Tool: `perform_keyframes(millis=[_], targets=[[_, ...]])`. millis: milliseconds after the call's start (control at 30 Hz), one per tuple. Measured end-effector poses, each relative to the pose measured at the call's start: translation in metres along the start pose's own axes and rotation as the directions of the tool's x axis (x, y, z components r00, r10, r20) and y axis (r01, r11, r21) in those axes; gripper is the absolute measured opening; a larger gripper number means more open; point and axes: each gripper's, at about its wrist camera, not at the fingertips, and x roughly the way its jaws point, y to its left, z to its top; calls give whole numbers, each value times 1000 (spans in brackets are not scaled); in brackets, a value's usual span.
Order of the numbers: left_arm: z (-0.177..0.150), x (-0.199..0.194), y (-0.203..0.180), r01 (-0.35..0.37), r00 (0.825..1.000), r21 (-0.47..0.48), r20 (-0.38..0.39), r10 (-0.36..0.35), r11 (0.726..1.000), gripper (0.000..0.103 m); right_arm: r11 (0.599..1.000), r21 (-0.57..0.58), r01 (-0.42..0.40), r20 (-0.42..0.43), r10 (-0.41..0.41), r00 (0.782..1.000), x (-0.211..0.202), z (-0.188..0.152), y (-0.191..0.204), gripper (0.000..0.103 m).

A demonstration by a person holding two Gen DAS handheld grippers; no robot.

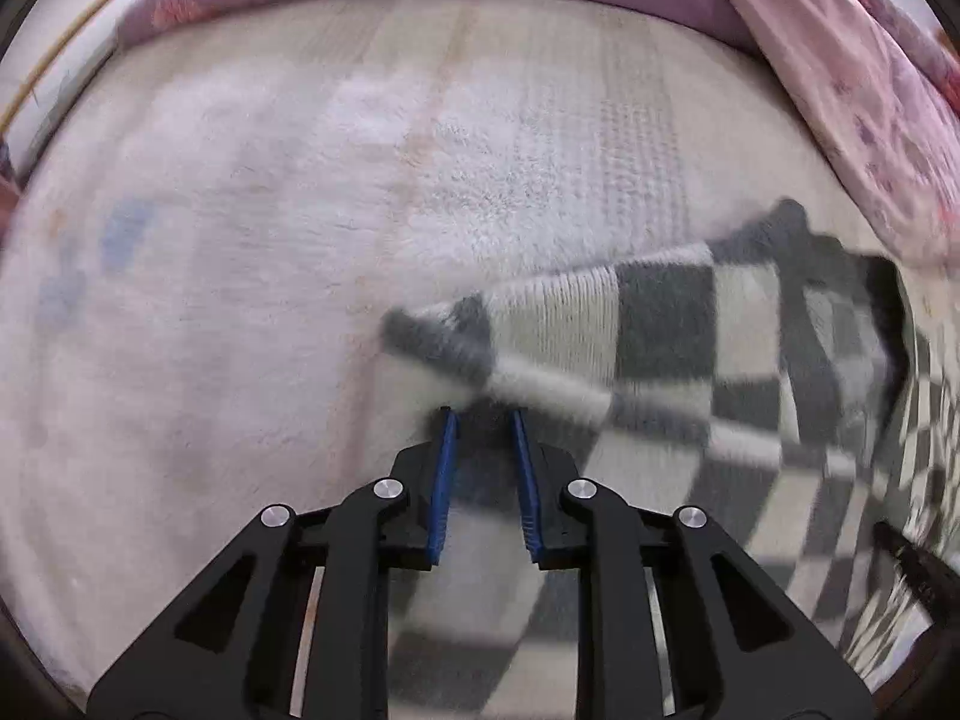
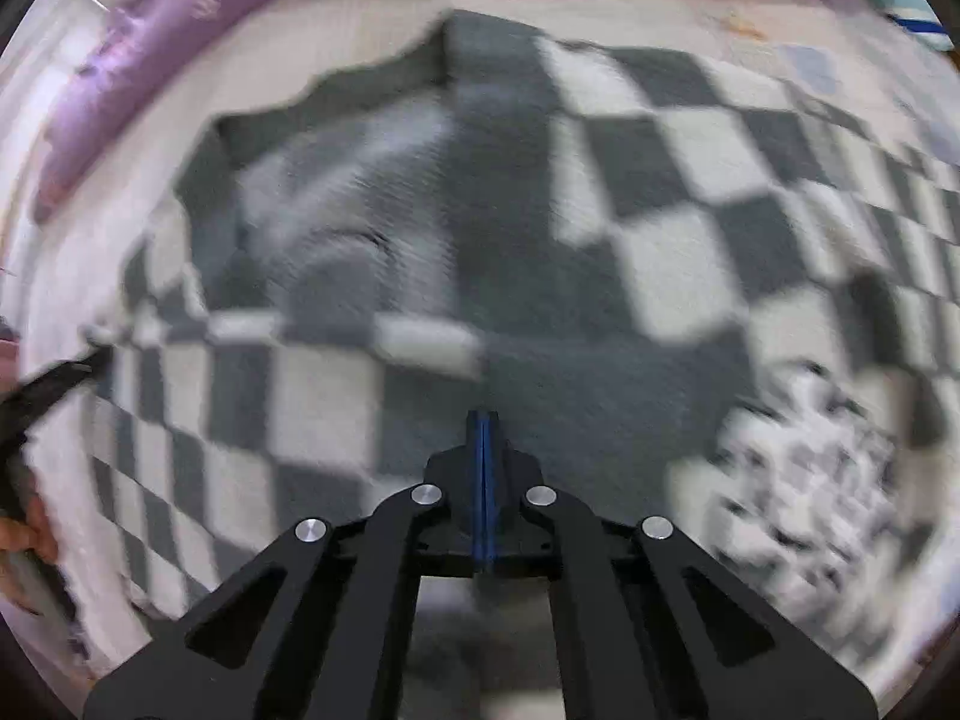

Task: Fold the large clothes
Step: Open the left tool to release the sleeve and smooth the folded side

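With both tongs, left (image 1: 480,414) and right (image 2: 483,417), clenched on the checkered sweater (image 2: 660,192), spread across the bed (image 1: 240,240) at frame centre, your folding has barely begun.

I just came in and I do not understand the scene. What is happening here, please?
A person is folding a checked sweater on a white blanket with two hand-held grippers. The right gripper has its jaws shut on the grey fabric. The left gripper has its jaws narrowly apart around the sweater's edge. Both views are blurred. The sweater is not folded yet.
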Motion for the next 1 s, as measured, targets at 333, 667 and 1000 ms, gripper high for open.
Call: perform_keyframes(millis=[333,667,1000], targets=[[-129,-14,2,-29,989,48,-140,36,998,20,994,60,-87,-157,96,983,26,-44,-2,0],[-107,-69,-10,-70,992,67,-98,76,995,69,989,105,-108,-109,119,987,-34,-8,-20,19],[-139,-170,-35,-51,996,79,-74,56,996,78,988,106,-110,3,110,994,-145,-58,-28,65]])
